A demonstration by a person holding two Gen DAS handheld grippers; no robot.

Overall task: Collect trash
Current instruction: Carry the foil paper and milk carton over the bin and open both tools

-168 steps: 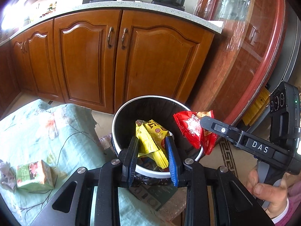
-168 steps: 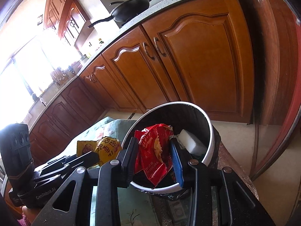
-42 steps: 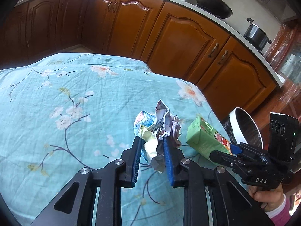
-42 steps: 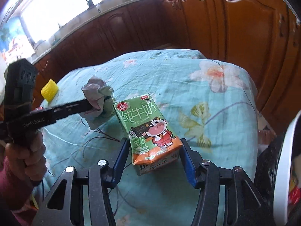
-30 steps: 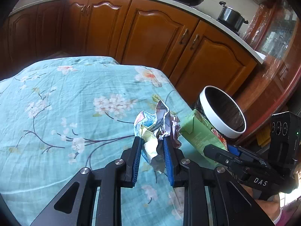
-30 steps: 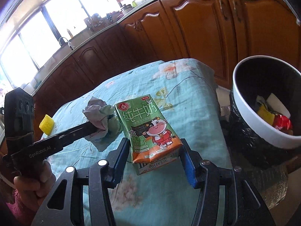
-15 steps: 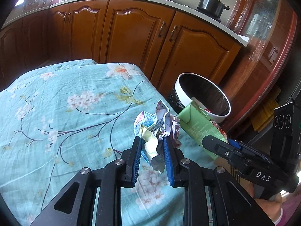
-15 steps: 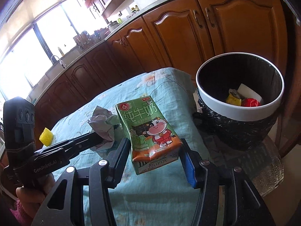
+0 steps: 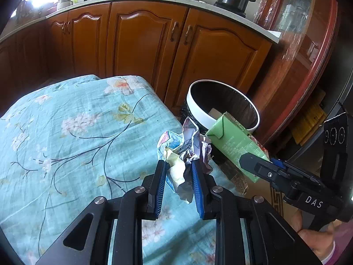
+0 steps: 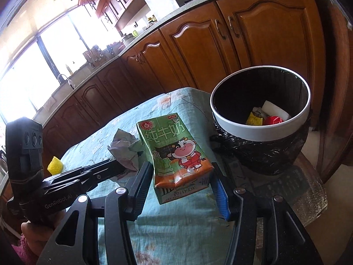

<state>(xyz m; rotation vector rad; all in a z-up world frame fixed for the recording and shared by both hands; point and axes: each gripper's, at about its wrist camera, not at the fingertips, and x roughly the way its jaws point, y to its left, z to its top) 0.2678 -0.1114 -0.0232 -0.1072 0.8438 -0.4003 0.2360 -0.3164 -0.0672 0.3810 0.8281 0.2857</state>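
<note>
My left gripper (image 9: 179, 166) is shut on a crumpled paper wad (image 9: 184, 148), held above the floral tablecloth's edge. My right gripper (image 10: 181, 167) is shut on a green milk carton (image 10: 174, 148) with a cartoon cow, lifted off the table. In the left wrist view the carton (image 9: 235, 145) hangs to the right, just in front of the bin. The white-rimmed trash bin (image 10: 260, 130) with a black liner stands on the floor beyond the table corner; yellow and red wrappers and a white piece lie inside. The bin (image 9: 198, 110) shows ahead and right of the paper wad.
The table under a teal floral cloth (image 9: 77, 132) fills the left. A small yellow object (image 10: 55, 165) lies on it at the far left. Wooden cabinets (image 9: 141, 44) stand behind the bin, a glass-fronted cupboard (image 9: 308, 44) to its right. A person's hand (image 9: 317, 243) holds the right gripper.
Both grippers have swung toward the bin with their loads still held; the bin has come closer and more central in both views, and the tabletop has slid off to the left.
</note>
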